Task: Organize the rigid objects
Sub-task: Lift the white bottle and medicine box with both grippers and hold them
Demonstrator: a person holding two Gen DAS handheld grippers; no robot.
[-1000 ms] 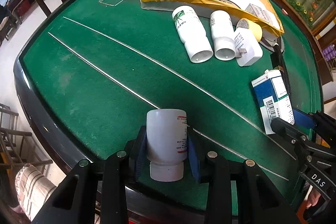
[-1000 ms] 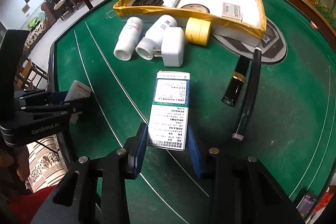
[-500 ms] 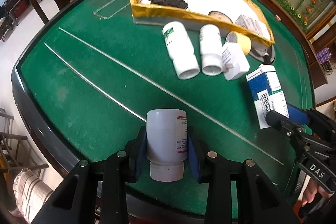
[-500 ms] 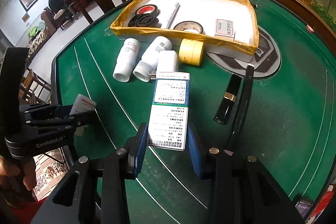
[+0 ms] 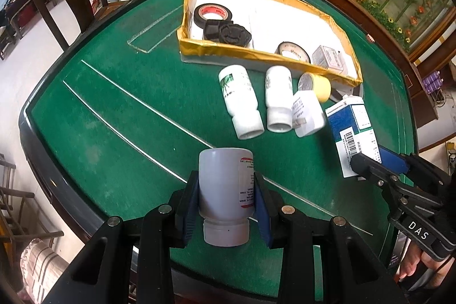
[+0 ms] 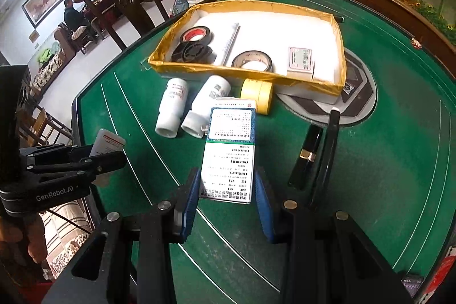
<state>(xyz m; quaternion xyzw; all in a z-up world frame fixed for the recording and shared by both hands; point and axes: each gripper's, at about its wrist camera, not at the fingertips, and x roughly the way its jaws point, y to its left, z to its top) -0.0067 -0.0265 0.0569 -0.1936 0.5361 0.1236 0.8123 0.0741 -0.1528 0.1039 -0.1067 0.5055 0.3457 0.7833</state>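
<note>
Above green table (image 5: 119, 116): left gripper (image 5: 226, 198) clamped on white bottle (image 5: 225, 190), cap toward cam; right gripper (image 6: 226, 193) clamped on printed carton (image 6: 229, 155). Beyond, w/ two white bottles (image 6: 185, 107) lying just beside yellow-edged tray (image 6: 245, 69).

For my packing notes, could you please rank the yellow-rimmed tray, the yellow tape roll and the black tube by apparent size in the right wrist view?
1. Yellow-rimmed tray, clearly largest.
2 and 3. Black tube and yellow tape roll: unsure, since the tube lies nearer the camera.
</note>
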